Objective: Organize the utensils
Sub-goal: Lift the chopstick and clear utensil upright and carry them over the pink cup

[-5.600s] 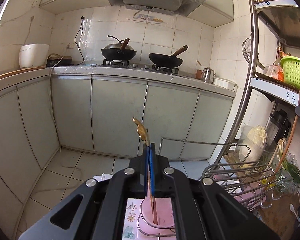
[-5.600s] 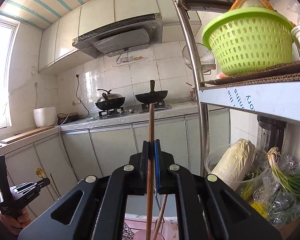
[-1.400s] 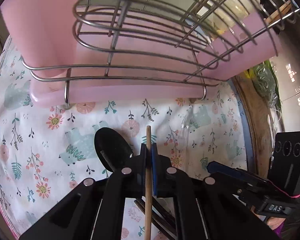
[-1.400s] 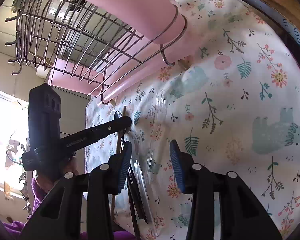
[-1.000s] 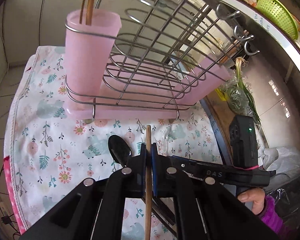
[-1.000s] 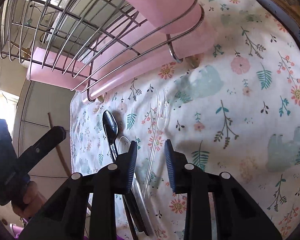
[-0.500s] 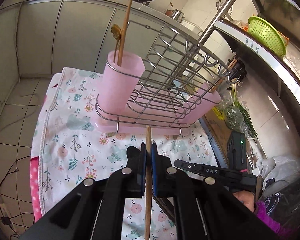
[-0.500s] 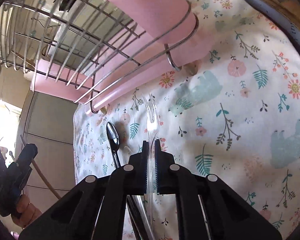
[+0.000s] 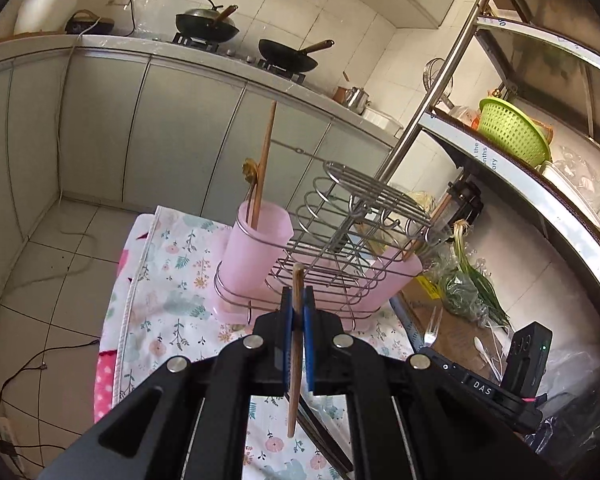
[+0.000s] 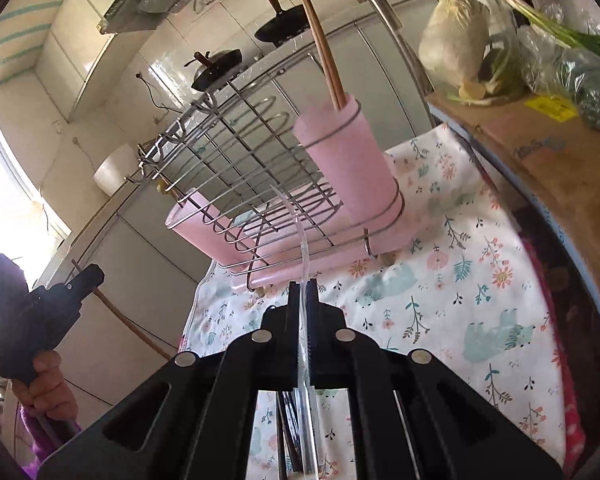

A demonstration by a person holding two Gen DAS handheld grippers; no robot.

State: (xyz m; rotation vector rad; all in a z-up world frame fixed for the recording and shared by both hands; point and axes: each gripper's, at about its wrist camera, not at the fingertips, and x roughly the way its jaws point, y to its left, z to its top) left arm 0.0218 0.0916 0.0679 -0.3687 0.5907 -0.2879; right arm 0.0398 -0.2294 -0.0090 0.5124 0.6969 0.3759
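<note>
Utensils: left tongs (image 9: 297, 306) pinch a wooden chopstick (image 9: 295, 344), tip poking up past the pads; right tongs (image 10: 303, 300) have just been closing and now pinch a clear plastic fork (image 10: 300, 236), tines forward. More utensils, dark ones, lie on the floral cloth (image 10: 460, 280) under the right tongs. Both tools hang above the cloth, apart from the wire rack (image 9: 352, 232). The rack carries two pink cups: one (image 9: 256, 248) nearest the left tongs already holding a chopstick (image 9: 265, 160) and a gold-ended piece, another (image 10: 348, 168) nearest the right tongs with chopsticks sticking out. Step in hand looks like carrying each piece to a cup and dropping it in. Doing it well: come over the cup mouth from above, turn the utensil near upright, lower the end inside the rim before letting go. The thin fork may flex or slip, so grip should stay firm. Watch the standing chopsticks, the wire loops and hooks on the rack top. Open room is above the cloth on the near side; the shelf (image 9: 512, 168) and its pole crowd one side.
</note>
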